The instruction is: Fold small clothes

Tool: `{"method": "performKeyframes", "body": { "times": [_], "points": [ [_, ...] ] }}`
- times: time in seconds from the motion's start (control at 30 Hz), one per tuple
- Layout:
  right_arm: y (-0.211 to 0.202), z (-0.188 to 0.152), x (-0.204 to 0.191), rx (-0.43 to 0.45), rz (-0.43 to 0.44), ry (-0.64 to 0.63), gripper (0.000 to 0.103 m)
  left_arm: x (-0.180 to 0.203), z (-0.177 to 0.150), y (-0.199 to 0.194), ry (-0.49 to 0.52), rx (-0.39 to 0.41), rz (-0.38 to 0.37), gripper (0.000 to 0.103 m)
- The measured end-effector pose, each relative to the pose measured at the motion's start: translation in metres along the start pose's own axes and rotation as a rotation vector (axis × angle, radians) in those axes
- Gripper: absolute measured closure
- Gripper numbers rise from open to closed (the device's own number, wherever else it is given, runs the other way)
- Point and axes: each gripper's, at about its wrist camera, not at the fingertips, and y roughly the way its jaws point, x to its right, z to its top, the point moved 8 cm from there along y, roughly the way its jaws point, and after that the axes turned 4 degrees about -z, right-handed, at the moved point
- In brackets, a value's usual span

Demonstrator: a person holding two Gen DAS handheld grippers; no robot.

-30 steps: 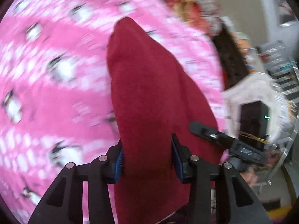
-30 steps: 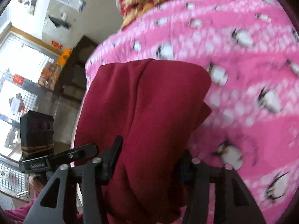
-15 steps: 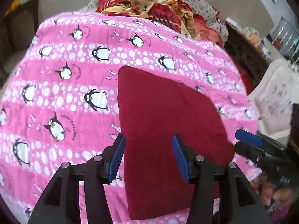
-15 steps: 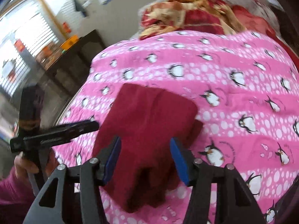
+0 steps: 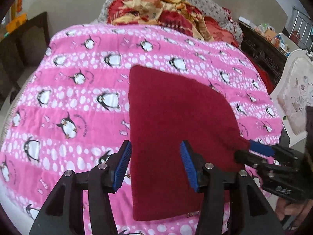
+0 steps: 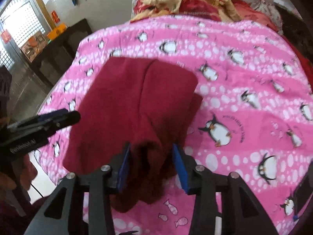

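A dark red folded garment (image 5: 172, 121) lies flat on a pink penguin-print blanket (image 5: 78, 101). It also shows in the right wrist view (image 6: 137, 101), with a fold line down its middle and a bunched end near the camera. My left gripper (image 5: 155, 162) is open, its blue pads either side of the garment's near part, above it. My right gripper (image 6: 151, 164) is open over the bunched near end. The right gripper (image 5: 260, 150) shows at the garment's right corner in the left wrist view. The left gripper (image 6: 56, 117) shows at the left edge in the right wrist view.
The blanket (image 6: 244, 98) covers a bed. A heap of red and gold bedding (image 5: 160, 13) lies at its far end. A dark cabinet (image 6: 58, 52) stands left of the bed. A white padded chair (image 5: 295, 90) stands at the right.
Both grippers opened and let go of the red garment, then drew back and up. The garment now lies flat on the blanket.
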Motion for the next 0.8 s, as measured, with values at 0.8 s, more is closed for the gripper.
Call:
{"method": "performKeyframes", "body": {
  "times": [0.8],
  "points": [
    [-0.057,0.017,-0.044,0.217,-0.128,0.003,0.01,-0.01,-0.004,-0.054,0.024,0.152,0.096,0.072]
  ]
}}
